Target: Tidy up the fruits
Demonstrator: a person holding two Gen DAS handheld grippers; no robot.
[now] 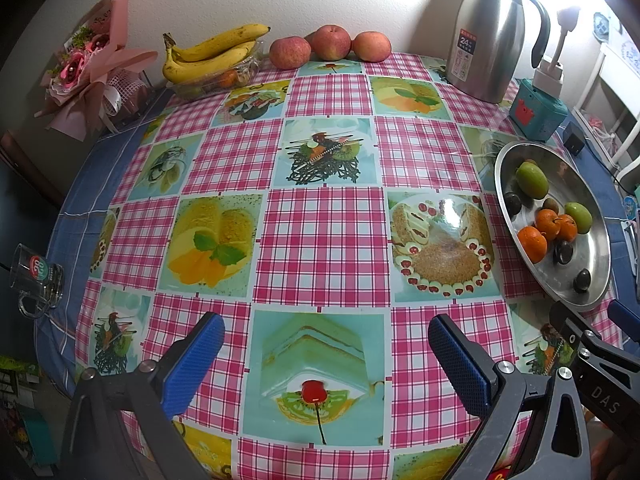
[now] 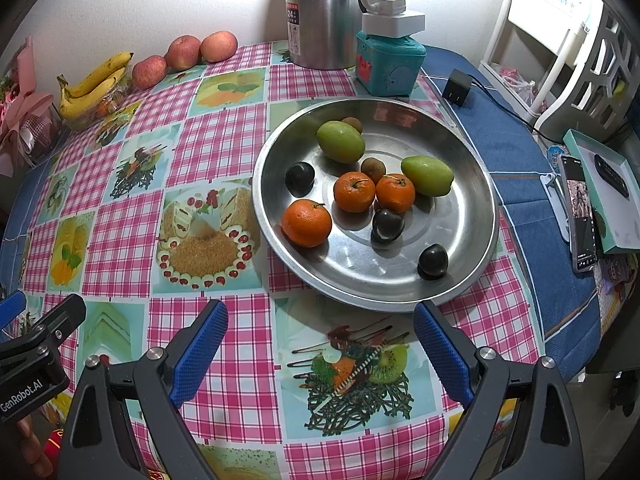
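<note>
A steel dish [image 2: 452,280] holds three oranges [image 2: 307,222], two green fruits [image 2: 340,141], dark plums [image 2: 387,225] and small brown kiwis [image 2: 373,169]. The dish also shows at the right of the left wrist view [image 1: 596,280]. Three apples [image 1: 330,42] and a banana bunch [image 1: 208,54] on a clear tub lie at the table's far edge. My left gripper [image 1: 326,338] is open and empty over the tablecloth. My right gripper [image 2: 320,326] is open and empty just in front of the dish.
A steel thermos jug [image 1: 488,32] and a teal box [image 2: 388,62] stand behind the dish. A glass mug [image 1: 36,280] sits at the left edge, a pink bouquet [image 1: 92,60] at far left. A phone [image 2: 580,216], a boxed item and a charger [image 2: 458,86] lie right.
</note>
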